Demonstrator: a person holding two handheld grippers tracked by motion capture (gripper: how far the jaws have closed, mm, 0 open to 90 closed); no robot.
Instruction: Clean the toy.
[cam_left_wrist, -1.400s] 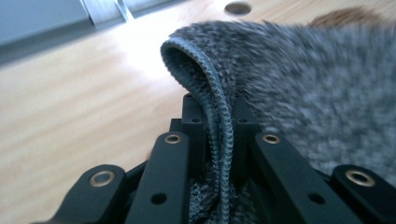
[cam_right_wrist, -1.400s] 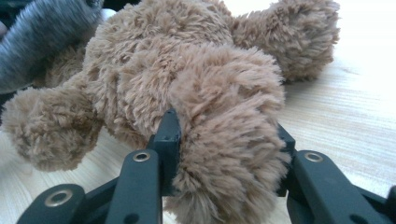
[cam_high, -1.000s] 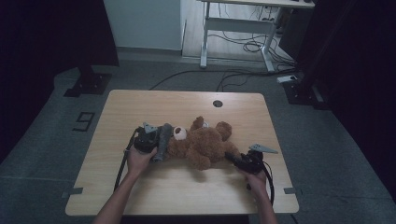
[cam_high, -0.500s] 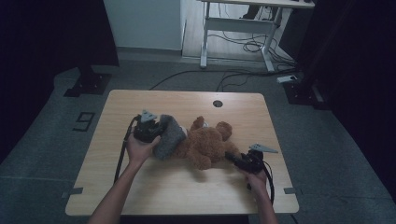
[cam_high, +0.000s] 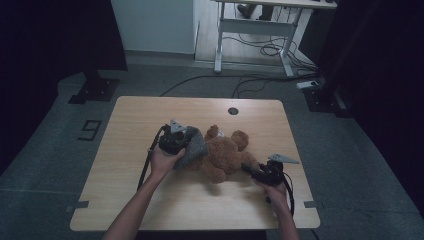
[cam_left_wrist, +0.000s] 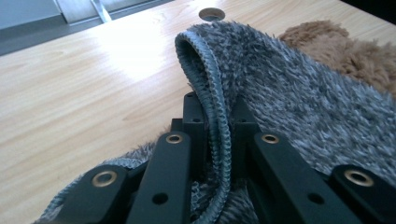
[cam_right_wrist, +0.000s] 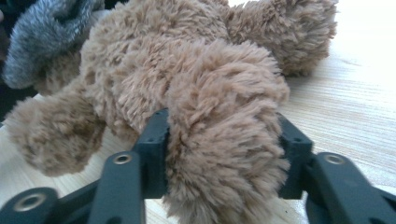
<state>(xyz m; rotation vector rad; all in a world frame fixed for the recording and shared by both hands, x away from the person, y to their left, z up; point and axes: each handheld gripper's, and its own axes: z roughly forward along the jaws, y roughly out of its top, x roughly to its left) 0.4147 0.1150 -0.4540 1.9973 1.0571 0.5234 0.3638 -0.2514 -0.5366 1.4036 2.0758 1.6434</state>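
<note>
Pale wood table (cam_high: 150, 200) | left gripper (cam_left_wrist: 218, 116) pinching shaggy grey cloth (cam_left_wrist: 299, 88) | right gripper (cam_right_wrist: 224, 135) opening round plush bear (cam_right_wrist: 187, 70) leg

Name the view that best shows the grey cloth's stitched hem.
The left gripper view: the grey cloth's hem runs between the jaws, stitching sharp. High view shows the cloth as a small grey bundle; right gripper view a blurred corner.

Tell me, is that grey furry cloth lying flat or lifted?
Lifted: the left tool pinches the grey cloth's hemmed edge, raising it off the teddy bear.
</note>
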